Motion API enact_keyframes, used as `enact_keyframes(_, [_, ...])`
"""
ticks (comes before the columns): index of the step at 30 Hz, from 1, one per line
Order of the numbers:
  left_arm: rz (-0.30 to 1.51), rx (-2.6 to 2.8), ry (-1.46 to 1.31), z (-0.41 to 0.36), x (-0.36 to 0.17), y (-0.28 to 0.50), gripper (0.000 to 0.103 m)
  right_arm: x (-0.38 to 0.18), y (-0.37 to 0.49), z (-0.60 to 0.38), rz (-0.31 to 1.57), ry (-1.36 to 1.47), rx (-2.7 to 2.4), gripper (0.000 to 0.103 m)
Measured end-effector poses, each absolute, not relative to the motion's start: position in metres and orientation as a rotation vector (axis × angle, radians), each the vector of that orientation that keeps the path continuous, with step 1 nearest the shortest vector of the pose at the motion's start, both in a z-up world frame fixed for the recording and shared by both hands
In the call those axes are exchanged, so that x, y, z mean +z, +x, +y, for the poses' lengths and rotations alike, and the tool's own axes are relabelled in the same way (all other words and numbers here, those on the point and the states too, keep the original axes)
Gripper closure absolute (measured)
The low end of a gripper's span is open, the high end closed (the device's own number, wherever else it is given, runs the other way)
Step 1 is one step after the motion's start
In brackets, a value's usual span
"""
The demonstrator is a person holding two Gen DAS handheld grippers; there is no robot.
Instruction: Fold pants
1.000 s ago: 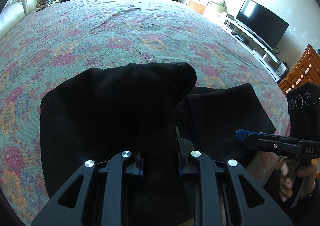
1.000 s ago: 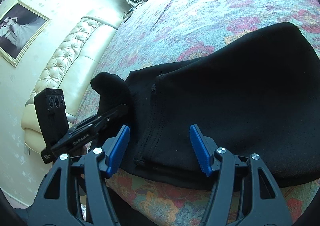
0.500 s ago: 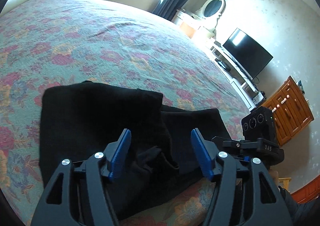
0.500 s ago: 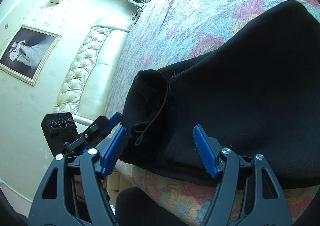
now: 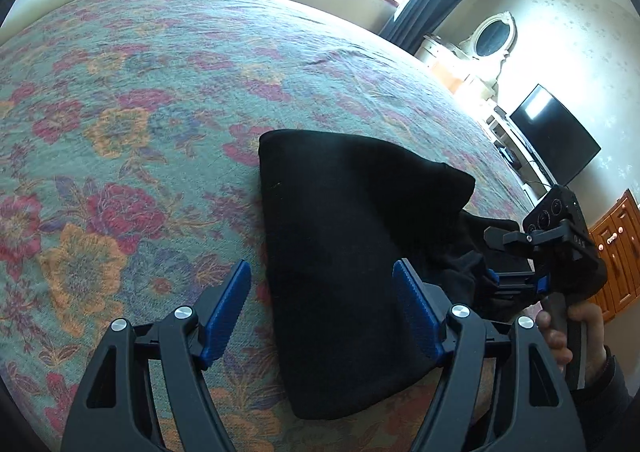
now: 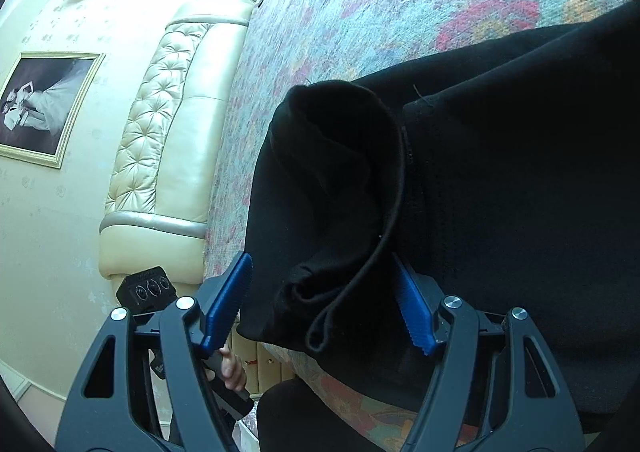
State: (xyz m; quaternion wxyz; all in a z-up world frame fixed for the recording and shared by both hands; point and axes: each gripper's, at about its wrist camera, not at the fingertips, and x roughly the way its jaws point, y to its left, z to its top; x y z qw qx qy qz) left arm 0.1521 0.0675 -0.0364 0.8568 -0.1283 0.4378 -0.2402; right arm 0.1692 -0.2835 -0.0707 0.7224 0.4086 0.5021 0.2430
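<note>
Black pants (image 5: 340, 252) lie folded in a pile near the front edge of a floral bedspread (image 5: 160, 91). My left gripper (image 5: 324, 312) hovers over the pile's left edge. Its jaws are opening, and the cloth lies loose between them with the pads off it. In the right wrist view the pants (image 6: 500, 191) fill the right side, with a rolled-over fold of cloth (image 6: 340, 191) at their left end. My right gripper (image 6: 320, 306) is open and straddles that fold without squeezing it. The right gripper (image 5: 520, 264) also shows at the pile's right end.
A hand (image 5: 560, 336) holds the right tool. A cream tufted headboard (image 6: 160, 131) and a framed picture (image 6: 44, 103) are to the left. A TV (image 5: 556, 139), a mirror (image 5: 492, 39) and a wooden dresser (image 5: 616, 252) stand to the right.
My left gripper let go of the bunched cloth, opened wide and swung left along the pile. The cloth dropped onto the pile. My right gripper closed in on the rolled fold.
</note>
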Motion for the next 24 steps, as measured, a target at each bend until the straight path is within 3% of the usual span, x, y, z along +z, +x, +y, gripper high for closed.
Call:
enact_keyframes(6, [0.914,-0.513,-0.314,0.073,-0.047,0.150,0.026,-0.074,0.174,-0.259,1.182,0.835,0.465,0.033])
enact_keyframes(8, [0.914,-0.515,-0.332,0.075,-0.048,0.149,0.026,-0.072,0.174,-0.256,1.186,0.802,0.444,0.047])
enact_keyframes(9, [0.911,-0.514,-0.337,0.076,-0.048,0.148,0.026,-0.073,0.170,-0.258,1.187,0.787,0.432,0.064])
enact_keyframes(10, [0.908,-0.512,-0.341,0.077,-0.048,0.147,0.026,-0.075,0.169,-0.259,1.188,0.783,0.434,0.074])
enact_keyframes(12, [0.904,-0.511,-0.352,0.079,-0.048,0.146,0.026,-0.077,0.168,-0.260,1.197,0.773,0.435,0.087])
enact_keyframes(24, [0.907,-0.553,-0.365,0.066,-0.036,0.138,0.026,-0.019,0.137,-0.304,1.015,0.729,0.514,0.091])
